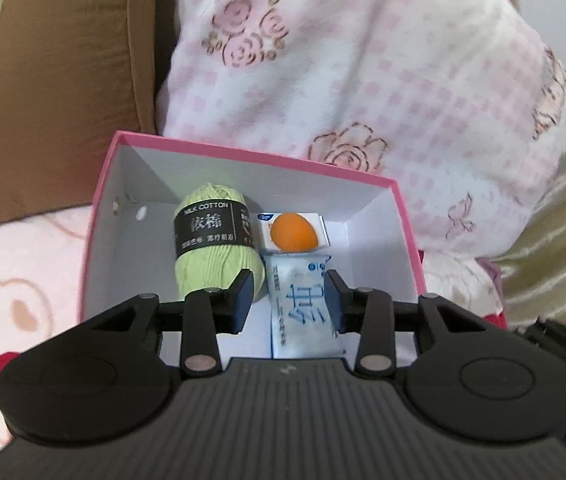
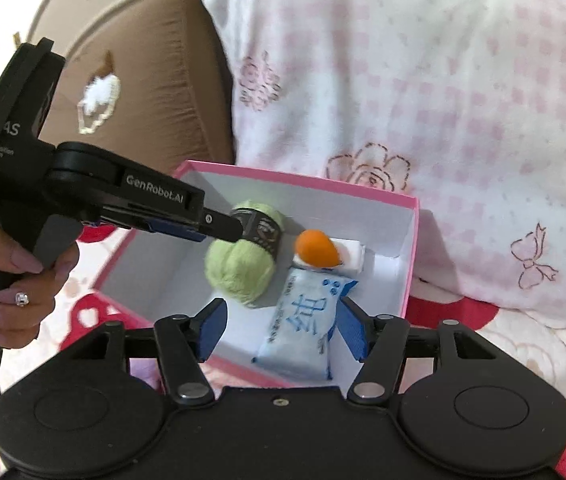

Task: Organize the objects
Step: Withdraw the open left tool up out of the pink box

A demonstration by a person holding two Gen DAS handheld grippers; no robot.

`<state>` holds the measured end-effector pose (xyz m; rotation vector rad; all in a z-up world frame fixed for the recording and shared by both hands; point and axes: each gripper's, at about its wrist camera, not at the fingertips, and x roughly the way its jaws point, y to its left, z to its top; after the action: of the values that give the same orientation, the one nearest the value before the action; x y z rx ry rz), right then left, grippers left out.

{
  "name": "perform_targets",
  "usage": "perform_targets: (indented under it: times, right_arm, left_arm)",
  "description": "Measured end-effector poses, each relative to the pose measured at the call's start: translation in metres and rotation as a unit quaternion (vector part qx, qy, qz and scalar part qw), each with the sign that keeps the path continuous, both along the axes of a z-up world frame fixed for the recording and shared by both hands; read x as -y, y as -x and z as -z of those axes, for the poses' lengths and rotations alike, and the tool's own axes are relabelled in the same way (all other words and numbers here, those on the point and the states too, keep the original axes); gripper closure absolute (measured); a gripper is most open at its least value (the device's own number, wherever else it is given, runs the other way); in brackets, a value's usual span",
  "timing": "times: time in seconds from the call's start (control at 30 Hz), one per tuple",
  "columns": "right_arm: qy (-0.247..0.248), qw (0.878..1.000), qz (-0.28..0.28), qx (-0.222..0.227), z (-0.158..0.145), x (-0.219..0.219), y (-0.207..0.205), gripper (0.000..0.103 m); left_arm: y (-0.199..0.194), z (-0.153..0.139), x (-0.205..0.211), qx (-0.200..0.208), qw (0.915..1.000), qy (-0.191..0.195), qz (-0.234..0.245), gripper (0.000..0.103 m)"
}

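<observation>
A pink box with a white inside stands open on the bed. In it lie a green yarn ball with a black label, a blue-and-white tissue pack, and an orange egg-shaped sponge resting on a small white carton. My left gripper hovers above the box, open, nothing between its pads. In the right wrist view the same box holds the yarn, sponge and tissue pack. My right gripper is open above the pack. The left gripper, held by a hand, reaches over the yarn.
A pink-and-white floral quilt is piled right behind the box. A brown pillow leans at the back left. The bed sheet has a red and pink cartoon print. Gold fabric hangs at the right.
</observation>
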<state>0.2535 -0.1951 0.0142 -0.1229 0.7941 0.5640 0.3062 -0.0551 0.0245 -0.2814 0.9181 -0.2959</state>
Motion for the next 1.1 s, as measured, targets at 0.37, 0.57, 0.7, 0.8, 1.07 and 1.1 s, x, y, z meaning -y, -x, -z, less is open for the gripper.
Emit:
perform_targets:
  times: [0.37,0.57,0.7,0.8,1.07,1.1]
  right_arm:
    - [0.029,0.999,0.031,0.028,-0.032,0.017,0.064,0.023]
    - [0.020,1.000,0.016,0.001,-0.037,0.019,0.088,0.014]
    - [0.025,1.000,0.010,0.012,-0.041,0.019,0.102,0.010]
    - [0.028,0.999,0.009,0.016,-0.044,0.019,0.112,0.010]
    - [0.021,0.999,-0.012,0.024,-0.059,0.026,0.142,0.010]
    - [0.020,0.999,-0.017,0.023,-0.061,0.027,0.146,0.010]
  left_arm:
    - [0.082,-0.025,-0.027,-0.020,0.9992,-0.015,0.031,0.056]
    - [0.113,-0.038,-0.031,-0.024,0.9977,-0.039,0.050,0.047]
    - [0.132,-0.046,-0.032,-0.023,0.9972,-0.046,0.055,0.041]
    - [0.145,-0.052,-0.032,-0.021,0.9967,-0.052,0.059,0.039]
    - [0.175,-0.061,-0.029,-0.025,0.9958,-0.047,0.075,0.028]
    - [0.179,-0.062,-0.029,-0.025,0.9960,-0.045,0.074,0.027]
